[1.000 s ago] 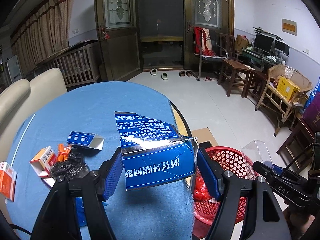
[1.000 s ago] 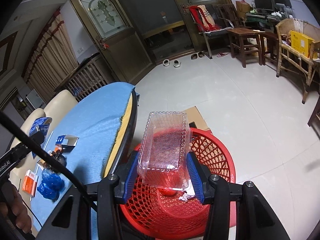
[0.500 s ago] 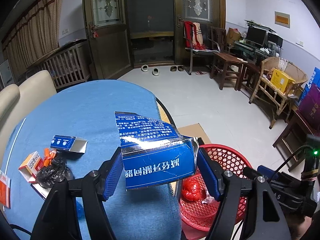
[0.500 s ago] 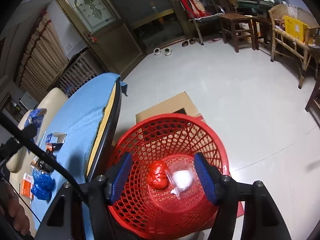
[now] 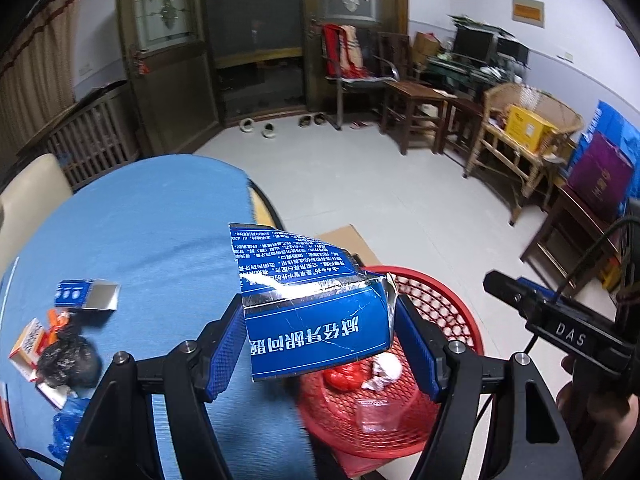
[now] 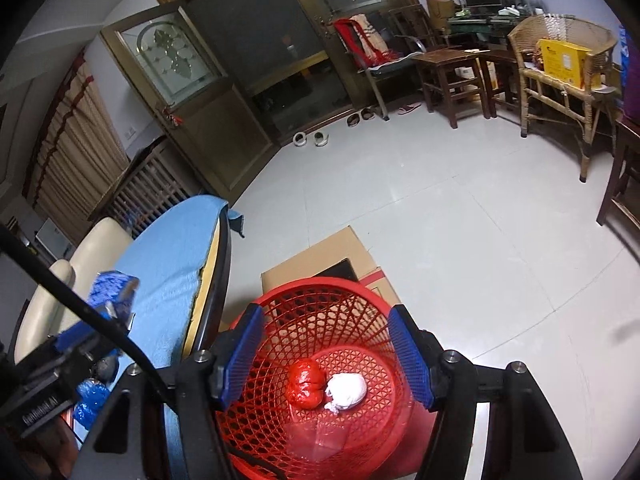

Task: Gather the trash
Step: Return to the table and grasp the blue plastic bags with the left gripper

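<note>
My left gripper (image 5: 320, 340) is shut on a torn blue carton (image 5: 312, 312) with white Chinese print, held over the table edge beside the red mesh basket (image 5: 448, 304). My right gripper (image 6: 326, 356) is open and empty above the basket (image 6: 320, 292). In the basket lie a red bag (image 6: 304, 384), a white wad (image 6: 346, 390) and a clear plastic box (image 6: 320, 440). On the blue tablecloth (image 5: 140, 220) remain a small blue box (image 5: 86, 294), an orange box (image 5: 28, 340), a black bag (image 5: 68, 360) and blue crumpled plastic (image 5: 64, 432).
A flat cardboard sheet (image 6: 320, 256) lies under the basket on the tiled floor. A cream chair (image 5: 28, 188) stands at the table's far left. Wooden chairs (image 5: 416, 112) and a wicker chair (image 5: 520, 140) line the right wall.
My right gripper opened and dropped the clear plastic box into the basket. My left gripper carried the blue carton rightward, closer to the basket.
</note>
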### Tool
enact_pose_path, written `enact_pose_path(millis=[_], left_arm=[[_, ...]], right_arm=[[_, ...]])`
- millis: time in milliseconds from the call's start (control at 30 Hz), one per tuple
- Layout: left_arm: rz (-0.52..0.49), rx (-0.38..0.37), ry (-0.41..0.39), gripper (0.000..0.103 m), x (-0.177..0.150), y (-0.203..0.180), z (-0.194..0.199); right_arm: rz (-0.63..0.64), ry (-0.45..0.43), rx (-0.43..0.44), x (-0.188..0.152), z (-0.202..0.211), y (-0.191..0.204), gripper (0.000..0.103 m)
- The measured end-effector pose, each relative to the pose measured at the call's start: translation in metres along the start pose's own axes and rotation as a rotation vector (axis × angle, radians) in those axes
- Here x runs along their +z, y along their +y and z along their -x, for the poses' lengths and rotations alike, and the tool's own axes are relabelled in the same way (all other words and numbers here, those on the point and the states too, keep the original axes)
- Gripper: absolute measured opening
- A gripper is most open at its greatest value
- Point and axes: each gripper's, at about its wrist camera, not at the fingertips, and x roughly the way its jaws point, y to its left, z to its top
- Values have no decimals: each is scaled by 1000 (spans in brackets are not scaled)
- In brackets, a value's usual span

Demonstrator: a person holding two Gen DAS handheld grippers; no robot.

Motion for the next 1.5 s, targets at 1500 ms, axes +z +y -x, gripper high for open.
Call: enact_pose_path(millis=[1500], left_arm=[[509, 204, -4, 80, -131, 222, 71]], right_arm=[[273, 80, 166, -42, -6, 143, 68]])
